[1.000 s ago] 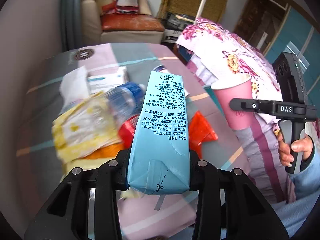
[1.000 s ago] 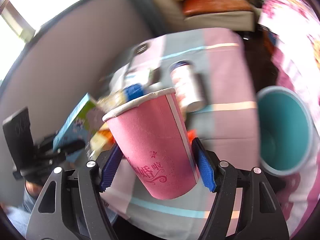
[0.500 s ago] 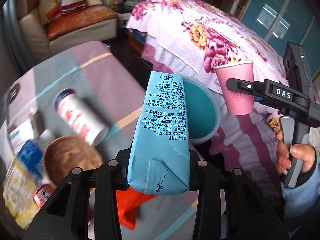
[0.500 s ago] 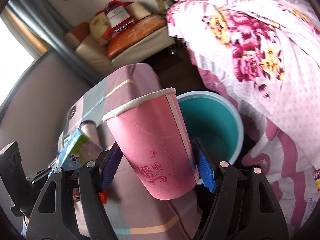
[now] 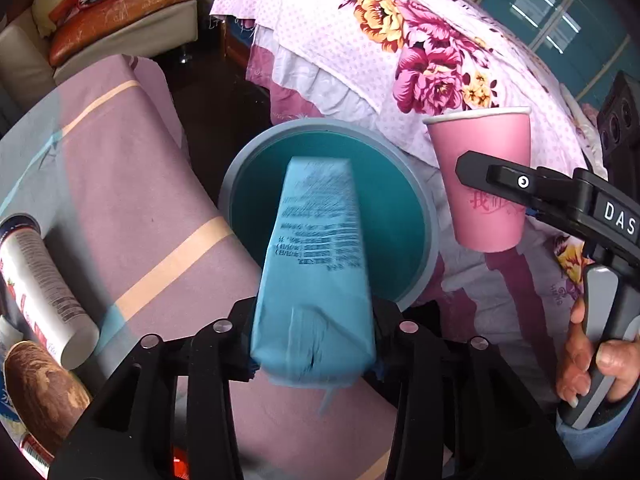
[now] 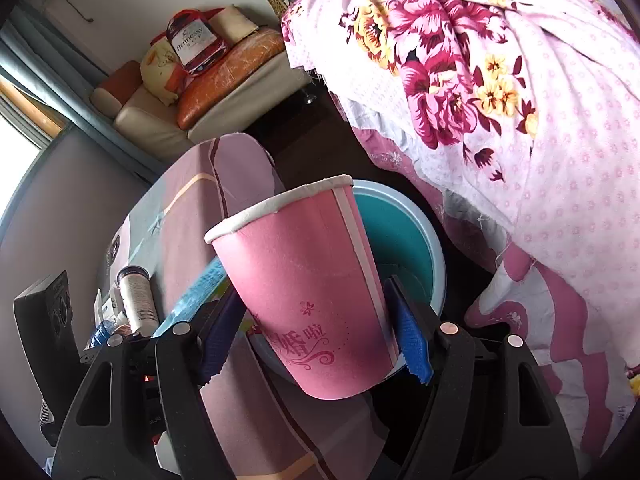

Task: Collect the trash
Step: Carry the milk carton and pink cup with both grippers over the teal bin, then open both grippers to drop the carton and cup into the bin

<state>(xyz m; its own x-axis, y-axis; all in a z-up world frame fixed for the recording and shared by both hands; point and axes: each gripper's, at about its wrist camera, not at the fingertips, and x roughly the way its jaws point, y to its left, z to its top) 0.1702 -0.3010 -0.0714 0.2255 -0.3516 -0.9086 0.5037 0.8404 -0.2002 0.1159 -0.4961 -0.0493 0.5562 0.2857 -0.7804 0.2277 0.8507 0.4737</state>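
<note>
Now we see one blue carton (image 5: 316, 264), blurred, between our left gripper's (image 5: 314, 336) opening jaws, above one teal bin (image 5: 404, 216). Our right gripper (image 6: 316, 340) pinches one pink cup (image 6: 308, 292) beside it.

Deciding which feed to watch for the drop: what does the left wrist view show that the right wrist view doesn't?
Only the left wrist view: the carton's full length between the left gripper's opening jaws, over the bin; the hand on the right gripper's handle; a brown bowl.

Only the right wrist view: the right gripper clamping the cup; the sofa's bottle bag.

Both: bin, cup, carton, can, floral quilt.
</note>
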